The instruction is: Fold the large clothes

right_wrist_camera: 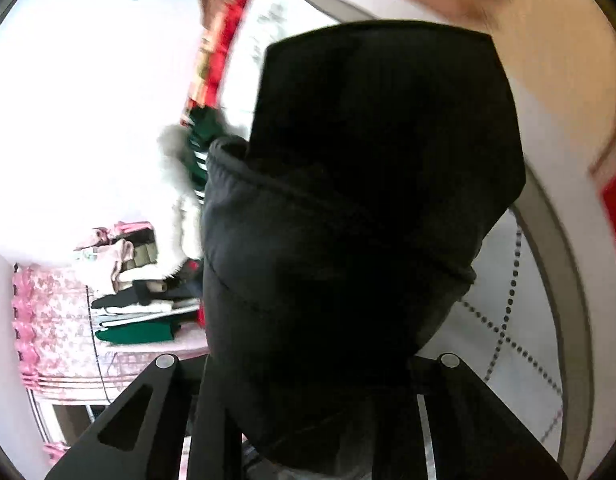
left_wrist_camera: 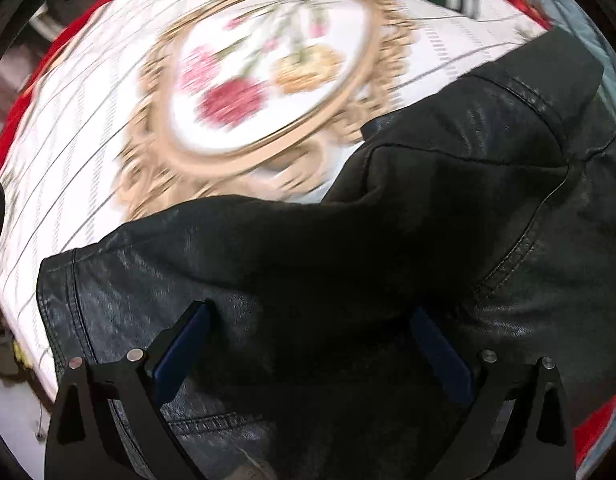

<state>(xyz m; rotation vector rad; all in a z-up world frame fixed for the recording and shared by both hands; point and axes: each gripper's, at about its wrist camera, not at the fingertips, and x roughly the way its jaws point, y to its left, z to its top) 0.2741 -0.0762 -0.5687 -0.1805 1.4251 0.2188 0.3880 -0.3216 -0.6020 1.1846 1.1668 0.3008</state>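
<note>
While creased w/ shiny seams, black leather jacket (left_wrist_camera: 388, 240) drapes floral tablecloth (left_wrist_camera: 107, 120).

A white floral-embroidered bedspread (left_wrist_camera: 267, 72) with red trim; folded clothes stacked on a pink shelf (right_wrist_camera: 59, 320).

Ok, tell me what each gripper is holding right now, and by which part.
The left gripper is open over the black leather jacket, holding nothing. The right gripper is shut on a fold of dark fabric; which part cannot be told.
</note>
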